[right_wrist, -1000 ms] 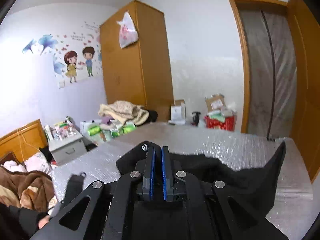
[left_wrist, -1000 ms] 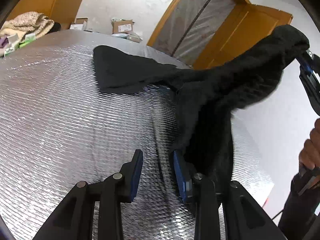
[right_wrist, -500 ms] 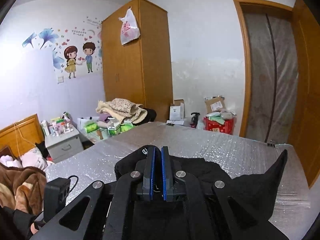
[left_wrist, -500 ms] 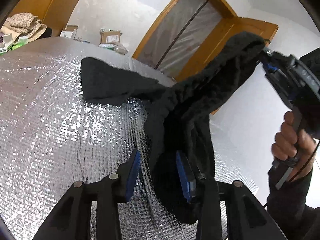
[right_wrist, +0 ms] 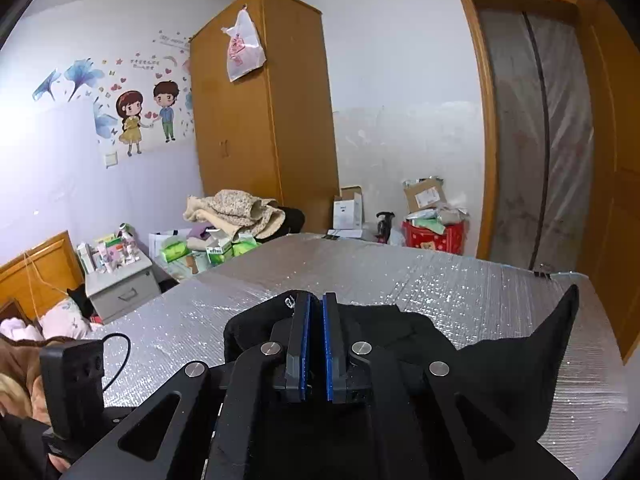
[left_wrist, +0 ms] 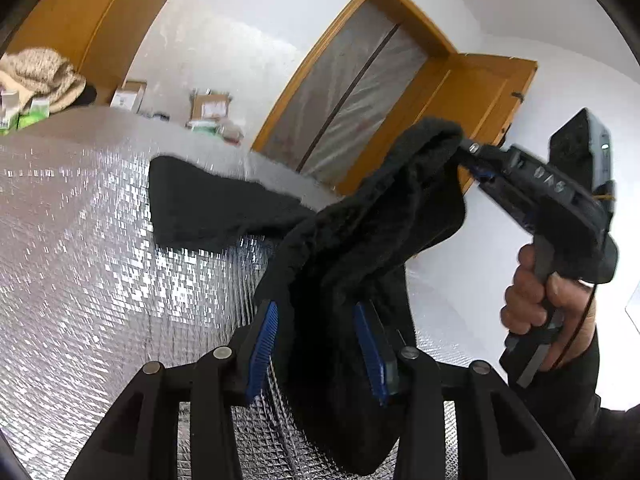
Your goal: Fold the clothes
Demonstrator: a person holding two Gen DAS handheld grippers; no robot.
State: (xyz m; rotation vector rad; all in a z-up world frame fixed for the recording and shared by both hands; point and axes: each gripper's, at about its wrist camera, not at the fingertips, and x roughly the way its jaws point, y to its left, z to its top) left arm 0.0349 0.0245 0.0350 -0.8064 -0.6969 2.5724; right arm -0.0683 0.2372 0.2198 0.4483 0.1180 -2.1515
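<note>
Bedroom — wardrobe [right_wrist: 264,112], bed [right_wrist: 36,276]

Both wrist views look close along their tongs, sharing the silver table [left_wrist: 80,264].

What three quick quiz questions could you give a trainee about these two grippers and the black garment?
1. True or false: the right gripper is shut on the black garment.
2. The left gripper's jaws are: A) shut tight on the cloth, B) open with cloth hanging between them, C) out of view.
3. Fill in: part of the garment lies on the ______ table cover.

Key: 1 true: the right gripper pinches a raised fold. 2 B: the blue pads stand apart with cloth draped between them. 3 silver: the far end of the garment rests flat on it.
</note>
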